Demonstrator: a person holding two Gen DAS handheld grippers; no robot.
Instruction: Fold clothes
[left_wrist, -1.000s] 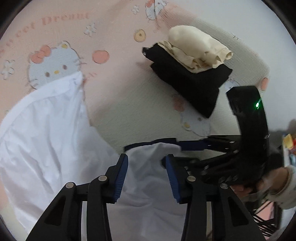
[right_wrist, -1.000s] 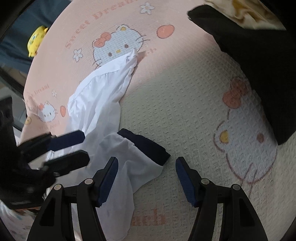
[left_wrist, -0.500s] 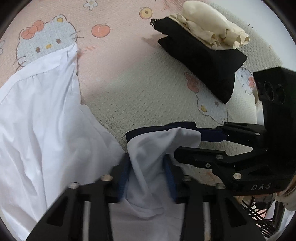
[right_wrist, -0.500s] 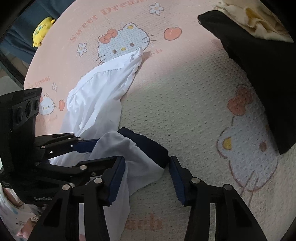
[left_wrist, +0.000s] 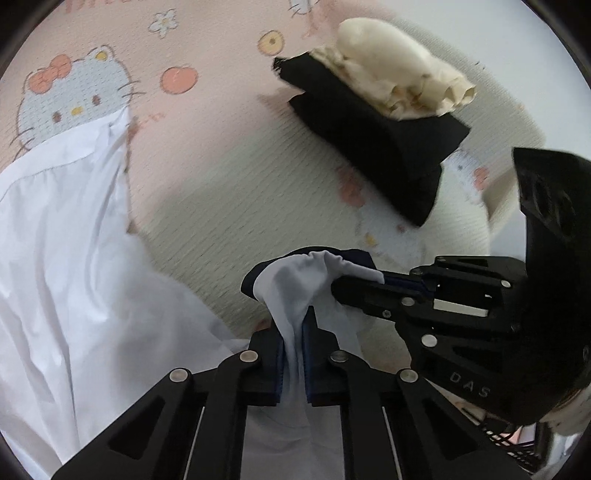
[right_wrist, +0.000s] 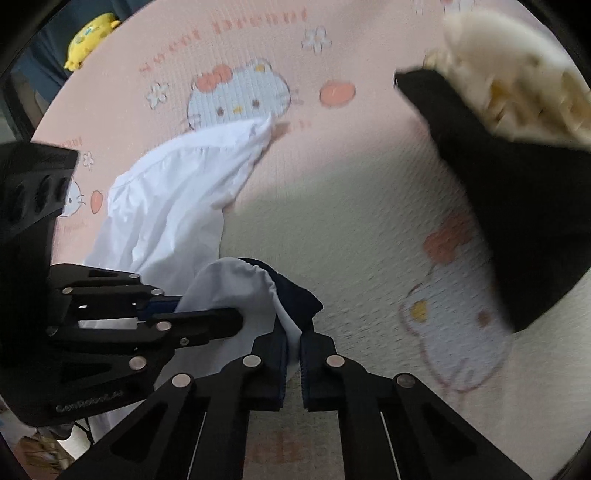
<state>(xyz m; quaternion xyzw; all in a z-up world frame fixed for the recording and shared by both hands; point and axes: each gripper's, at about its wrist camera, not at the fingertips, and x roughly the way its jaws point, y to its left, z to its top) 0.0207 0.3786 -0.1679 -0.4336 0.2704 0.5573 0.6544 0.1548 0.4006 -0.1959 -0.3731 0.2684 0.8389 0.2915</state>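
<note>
Three garments lie on the pink-and-cream cartoon-cat printed bed cover (left_wrist: 221, 155): one white thin-fabric shirt with a navy-trimmed cuff (left_wrist: 66, 266), one folded black garment (left_wrist: 388, 147), and one crumpled cream cloth (left_wrist: 391, 81) resting on top of the black one. The stack sits well apart from the shirt, which is spread on the cover with its sleeve end raised between the two tools. Two black grippers with blue pads are at work — the left gripper (left_wrist: 293, 350) has just been closing and its jaws are now clamped on the white sleeve fabric, while the right gripper (right_wrist: 293, 350) has likewise just been closing and its jaws pinch the sleeve beside the navy cuff. Only the right wrist view shows a yellow plush toy (right_wrist: 90, 35) beyond the bed's edge; the left wrist view shows more of the shirt's body.
</note>
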